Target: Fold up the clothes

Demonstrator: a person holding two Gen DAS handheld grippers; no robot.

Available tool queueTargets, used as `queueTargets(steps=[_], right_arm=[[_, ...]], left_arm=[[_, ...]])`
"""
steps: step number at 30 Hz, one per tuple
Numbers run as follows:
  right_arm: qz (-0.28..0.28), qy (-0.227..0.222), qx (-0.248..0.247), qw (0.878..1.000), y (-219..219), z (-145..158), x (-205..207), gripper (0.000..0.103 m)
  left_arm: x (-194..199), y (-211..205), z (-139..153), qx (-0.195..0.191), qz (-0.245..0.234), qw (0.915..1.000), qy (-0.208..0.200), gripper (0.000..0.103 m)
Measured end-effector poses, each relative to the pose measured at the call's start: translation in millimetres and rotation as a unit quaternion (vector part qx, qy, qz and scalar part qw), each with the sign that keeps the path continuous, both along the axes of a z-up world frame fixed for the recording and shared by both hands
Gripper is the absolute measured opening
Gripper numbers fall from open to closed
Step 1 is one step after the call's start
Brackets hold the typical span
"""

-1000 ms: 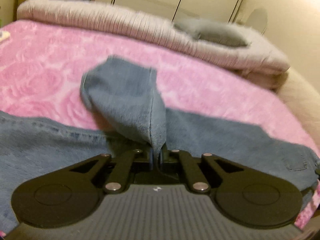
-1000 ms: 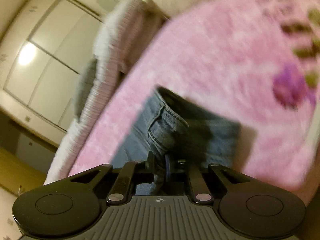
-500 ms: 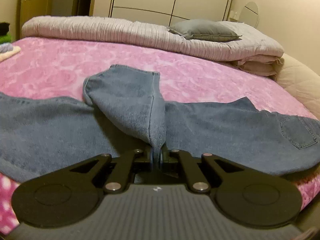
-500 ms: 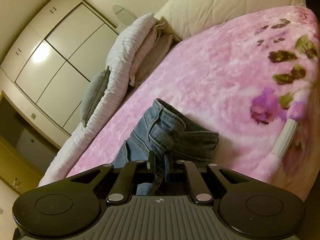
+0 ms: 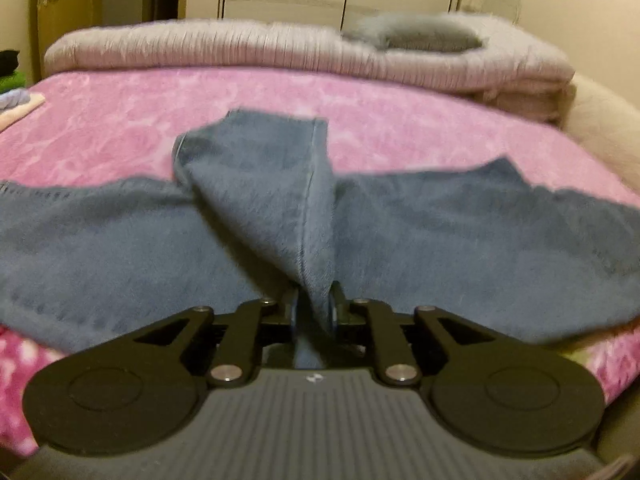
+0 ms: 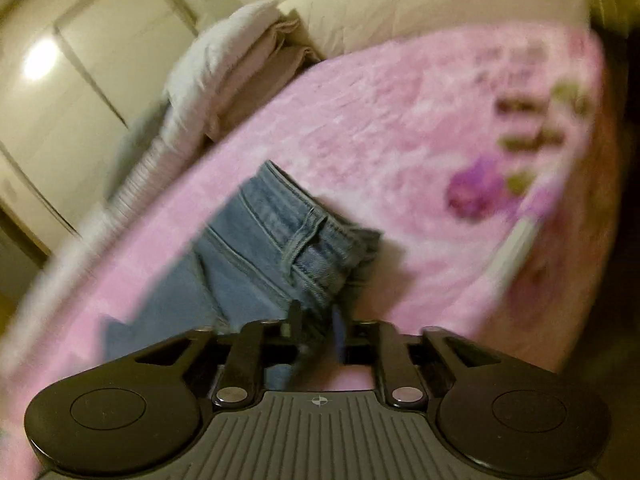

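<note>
Lying across the pink blanket (image 5: 360,120) at mid-frame, the jeans (image 5: 460,240) have one leg end between the left hand-held gripper (image 5: 313,306), the waistband between the right hand-held gripper (image 6: 316,326); both jaws have just been opening, denim no longer pinched. Folded bedding (image 5: 260,52) sits behind.

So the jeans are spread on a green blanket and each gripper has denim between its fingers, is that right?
Not quite: the blanket under the jeans is pink, not green, as the left wrist view shows. The rest holds: the left gripper and the right gripper each have denim between their fingers, and their jaws have just been opening.
</note>
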State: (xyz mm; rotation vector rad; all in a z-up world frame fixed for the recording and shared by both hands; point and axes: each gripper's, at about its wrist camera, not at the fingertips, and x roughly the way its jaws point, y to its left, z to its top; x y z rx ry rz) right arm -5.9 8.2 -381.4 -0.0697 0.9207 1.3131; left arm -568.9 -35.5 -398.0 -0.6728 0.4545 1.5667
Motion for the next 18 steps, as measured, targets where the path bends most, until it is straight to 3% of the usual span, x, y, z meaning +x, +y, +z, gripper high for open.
queueTargets(steps=[3,5,8,12,18], right_arm=[[0.025,-0.076,0.009,0.997,-19,20,-37,0.030],[0.052,-0.114,0.019,0.992,-34,33,-64,0.031],[0.144,-0.074,-0.002,0.987,-41,31,-111,0.031],[0.222,-0.066,-0.048,0.972,-47,21,-185,0.031],[0.274,-0.029,-0.070,0.959,-42,27,-273,0.031]], left_arm=[[-4,-22,12,-0.006,0.005,0.9999,0.013,0.031],[-10,-37,18,-0.029,0.014,0.9989,0.033,0.028],[-27,-64,29,-0.048,0.016,0.9982,0.033,0.028],[-66,-98,45,-0.037,0.031,0.9988,-0.004,0.028],[-138,-117,63,-0.023,0.059,0.9971,-0.043,0.026]])
